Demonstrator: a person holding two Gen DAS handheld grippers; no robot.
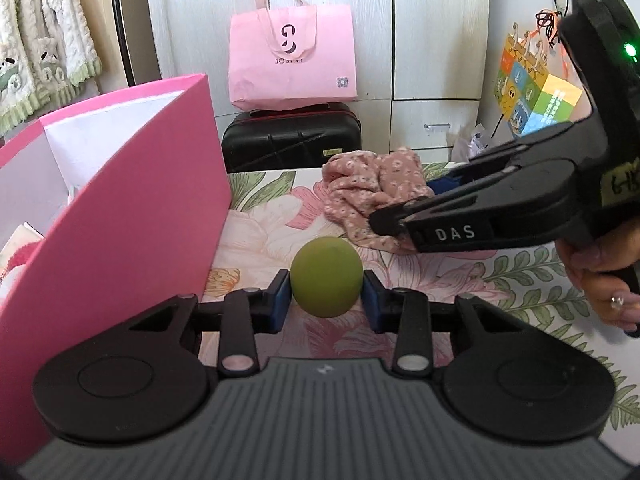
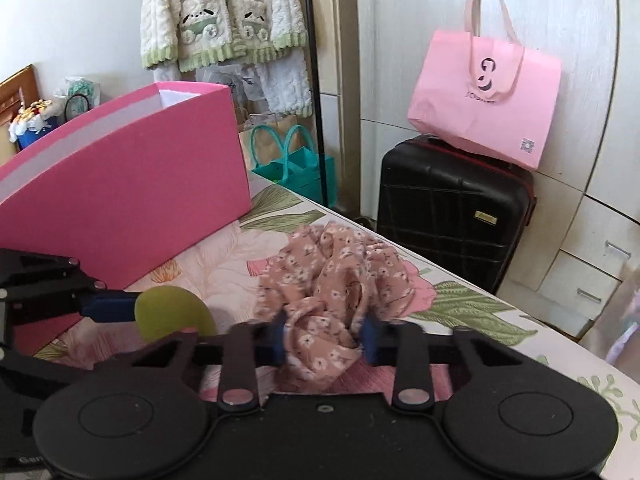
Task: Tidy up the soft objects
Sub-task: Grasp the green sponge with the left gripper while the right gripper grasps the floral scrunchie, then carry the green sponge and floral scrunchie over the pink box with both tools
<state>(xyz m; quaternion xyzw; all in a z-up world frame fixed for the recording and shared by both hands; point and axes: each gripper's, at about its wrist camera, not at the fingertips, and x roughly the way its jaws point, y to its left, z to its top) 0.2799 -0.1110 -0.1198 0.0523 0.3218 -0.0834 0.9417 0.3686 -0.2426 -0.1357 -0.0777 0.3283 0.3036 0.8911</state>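
My left gripper [image 1: 326, 294] is shut on a green ball [image 1: 327, 276], held just above the floral table, right beside the pink box [image 1: 132, 216]. The ball also shows in the right wrist view [image 2: 172, 312], with the left gripper's fingers [image 2: 108, 304] on it. My right gripper [image 2: 323, 338] is closed on a bunched pink floral cloth [image 2: 332, 288] that lies on the table. In the left wrist view the right gripper [image 1: 384, 220] reaches in from the right onto the cloth [image 1: 372, 196]. The box [image 2: 132, 184] is open at the top, with something soft inside at its left.
A floral tablecloth [image 1: 500, 280] covers the table. Behind the far edge stand a black suitcase [image 2: 452, 216] with a pink shopping bag [image 2: 484, 100] on it, and a teal bag [image 2: 296, 164]. Fleece garments [image 2: 220, 12] hang on the wall. A colourful bag [image 1: 532, 88] hangs at right.
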